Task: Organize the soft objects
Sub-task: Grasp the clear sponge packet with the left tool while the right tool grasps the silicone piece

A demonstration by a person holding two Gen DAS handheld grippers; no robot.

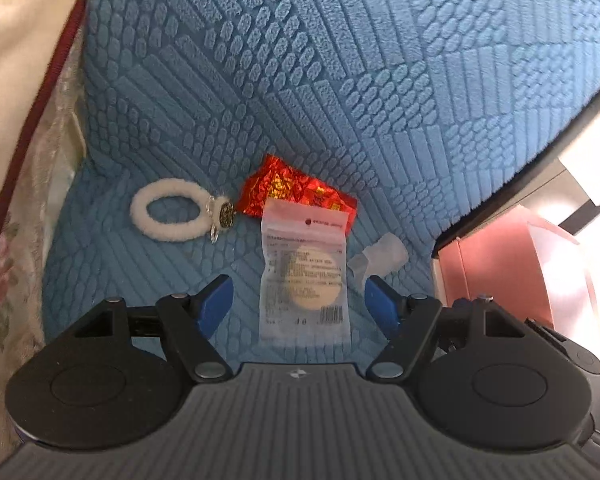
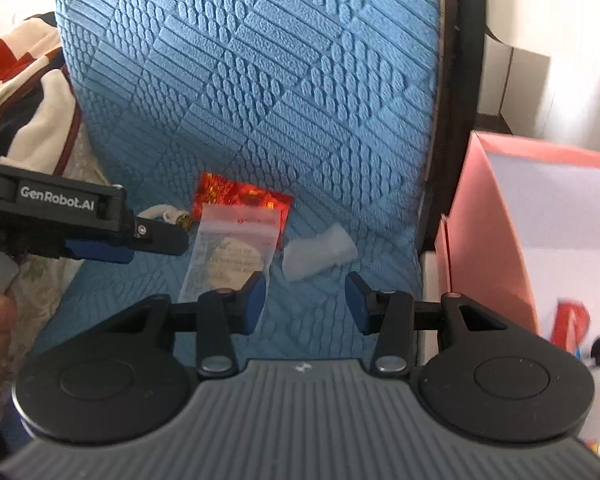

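While both tongs, L [image 1: 298,304] and R [image 2: 306,300], hang apart and empty, 4 soft items incl. sponge packet [image 1: 304,276] await sorting on blue cushion [image 1: 340,80].

Black hand-held gripper [image 2: 306,300], blue finger pads [image 2: 254,304], ribbed grey housing, "GenRobot.AI" lettering

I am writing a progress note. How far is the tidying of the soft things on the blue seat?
Nothing looks put away yet. The fluffy white ring, red foil packet, clear sachet and small white wad all lie on the blue cushion. Left gripper and right gripper are open and empty. All four remain; the pink box stands alongside.
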